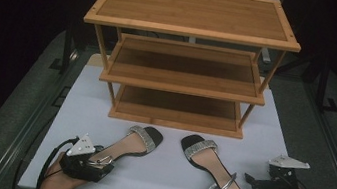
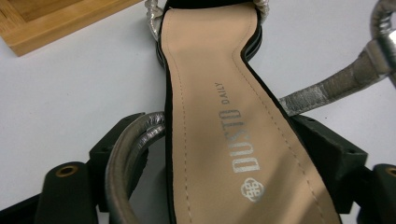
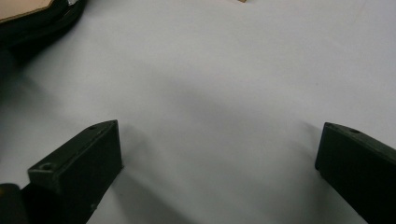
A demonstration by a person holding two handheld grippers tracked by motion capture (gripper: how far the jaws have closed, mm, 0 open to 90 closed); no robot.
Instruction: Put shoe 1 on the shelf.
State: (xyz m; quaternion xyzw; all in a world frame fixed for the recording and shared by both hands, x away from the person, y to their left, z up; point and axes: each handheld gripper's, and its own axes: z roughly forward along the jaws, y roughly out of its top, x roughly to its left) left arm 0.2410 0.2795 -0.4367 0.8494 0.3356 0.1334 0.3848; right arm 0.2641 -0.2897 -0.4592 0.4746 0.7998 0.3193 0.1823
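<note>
Two black sandals with tan insoles and silver straps lie on the white table in front of a wooden shoe rack (image 1: 192, 25). The left sandal (image 1: 133, 143) has its heel between the jaws of my left gripper (image 1: 98, 161). In the left gripper view the insole (image 2: 219, 116) runs between the jaws of the left gripper (image 2: 219, 135). One jaw touches the sole's edge and the other presses the silver ankle strap (image 2: 128, 144). The right sandal (image 1: 210, 167) lies free. My right gripper (image 1: 250, 180) rests to its right, open over the bare table, as the right gripper (image 3: 219, 135) shows in its own view.
The rack has three shelves, all bare, and its bottom shelf (image 1: 178, 111) stands just behind the sandals' toes. The white tabletop (image 1: 163, 184) ends near the hands at the front. A dark floor with black stands (image 1: 67, 49) surrounds the table.
</note>
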